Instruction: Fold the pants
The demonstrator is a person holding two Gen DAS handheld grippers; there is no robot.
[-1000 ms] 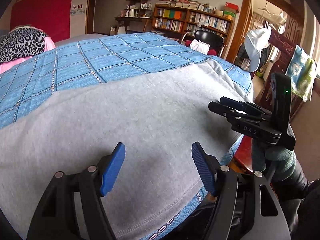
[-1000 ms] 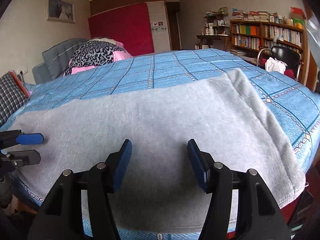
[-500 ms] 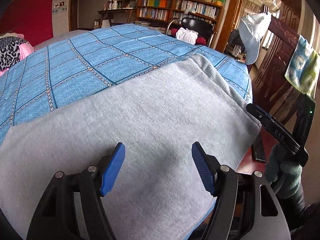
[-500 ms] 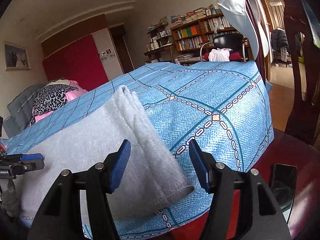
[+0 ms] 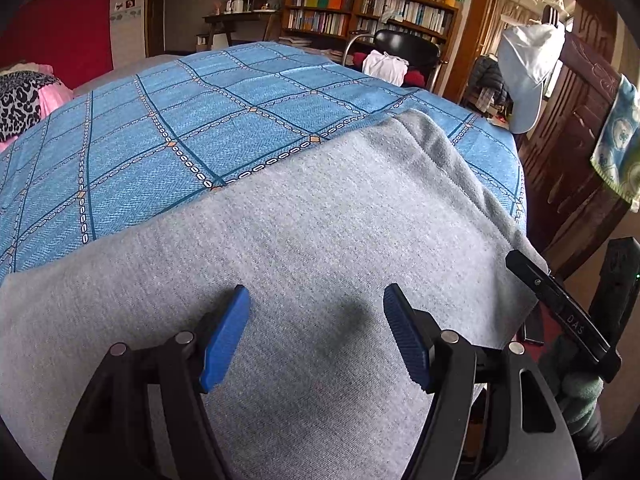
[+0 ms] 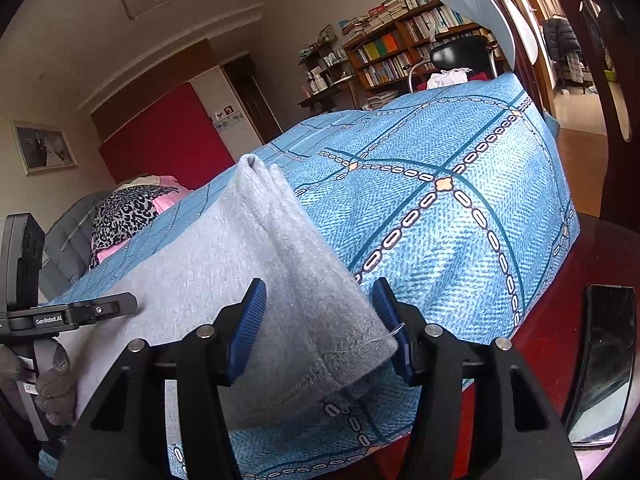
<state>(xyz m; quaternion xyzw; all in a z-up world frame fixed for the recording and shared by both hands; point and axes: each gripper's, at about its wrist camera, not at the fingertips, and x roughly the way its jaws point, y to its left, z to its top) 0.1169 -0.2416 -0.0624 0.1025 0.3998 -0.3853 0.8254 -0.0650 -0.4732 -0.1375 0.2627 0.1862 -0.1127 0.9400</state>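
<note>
Both tools gape wide and hold nothing: the left tool (image 5: pixel 316 332) hovers over the grey pants (image 5: pixel 304 240), the right tool (image 6: pixel 320 324) straddles their hemmed end. The pants lie flat across a blue patterned bedspread (image 5: pixel 180 128) near the bed's edge. Bookshelves (image 5: pixel 368 12) line the far wall.

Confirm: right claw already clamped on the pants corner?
No. The right claw is open, its blue pads either side of the grey pants corner, not pressing it.

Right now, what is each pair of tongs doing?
Left tongs: open, empty, over the grey fleece pants.
Right tongs: open, straddling the pants' corner.
</note>
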